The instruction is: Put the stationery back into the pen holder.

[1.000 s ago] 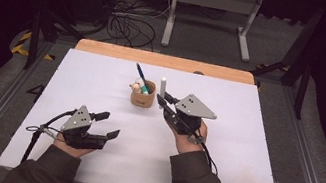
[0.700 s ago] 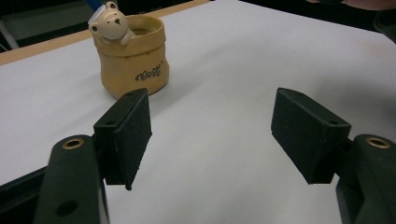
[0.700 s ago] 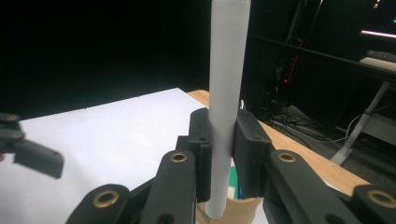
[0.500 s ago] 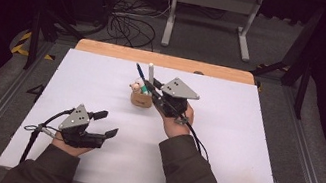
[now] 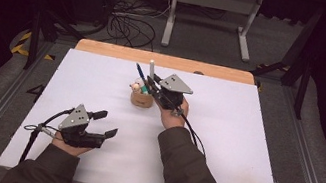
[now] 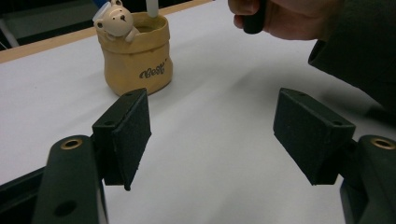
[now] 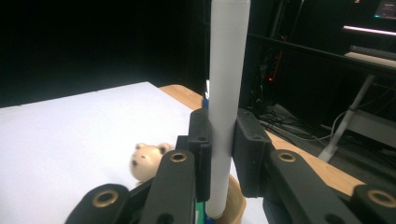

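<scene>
A tan pen holder (image 5: pixel 141 99) with a small bear figure (image 5: pixel 137 87) on its rim stands mid-table; the holder (image 6: pixel 137 58) also appears in the left gripper view. A blue pen (image 5: pixel 140 72) sticks up from it. My right gripper (image 5: pixel 150 85) is shut on an upright white marker (image 5: pixel 152 68), whose lower end sits just over the holder's mouth. In the right gripper view the white marker (image 7: pixel 225 102) is pinched between the pads, with the bear figure (image 7: pixel 147 161) below. My left gripper (image 5: pixel 105 123) rests open near the table's front left, nothing between its jaws.
The white table top (image 5: pixel 244 136) has a wooden strip (image 5: pixel 166 61) along its far edge. Cables (image 5: pixel 129 24) and a metal stand (image 5: pixel 210 13) lie on the floor beyond. A person's sleeves reach in from the near edge.
My right gripper has carried the white marker leftward and down, from right of the pen holder to directly over it. The left gripper has stayed put.
</scene>
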The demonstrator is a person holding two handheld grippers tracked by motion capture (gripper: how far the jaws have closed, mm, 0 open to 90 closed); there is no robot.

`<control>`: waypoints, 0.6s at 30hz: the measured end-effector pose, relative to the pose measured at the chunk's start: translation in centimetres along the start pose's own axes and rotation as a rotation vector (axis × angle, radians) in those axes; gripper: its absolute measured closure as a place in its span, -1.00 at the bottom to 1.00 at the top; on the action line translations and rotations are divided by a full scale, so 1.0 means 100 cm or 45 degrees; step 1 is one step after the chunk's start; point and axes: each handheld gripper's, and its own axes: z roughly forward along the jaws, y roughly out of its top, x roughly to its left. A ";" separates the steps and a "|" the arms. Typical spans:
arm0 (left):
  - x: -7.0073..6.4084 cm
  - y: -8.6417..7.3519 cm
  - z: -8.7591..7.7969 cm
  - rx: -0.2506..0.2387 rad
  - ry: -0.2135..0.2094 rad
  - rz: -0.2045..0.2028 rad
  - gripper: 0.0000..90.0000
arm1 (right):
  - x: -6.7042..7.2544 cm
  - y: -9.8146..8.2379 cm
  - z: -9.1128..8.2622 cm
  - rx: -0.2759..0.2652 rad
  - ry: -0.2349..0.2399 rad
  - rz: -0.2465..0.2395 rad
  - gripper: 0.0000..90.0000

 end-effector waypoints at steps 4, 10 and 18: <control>0.000 0.000 0.000 0.000 -0.001 0.000 -0.37 | -0.002 -0.008 0.008 -0.007 -0.001 0.006 0.75; 0.000 0.000 0.000 -0.002 -0.002 -0.002 -0.37 | -0.001 -0.017 0.018 -0.016 -0.012 0.003 0.75; 0.001 0.000 0.000 0.003 -0.004 0.003 -0.37 | -0.003 -0.026 0.026 0.009 -0.040 0.013 0.75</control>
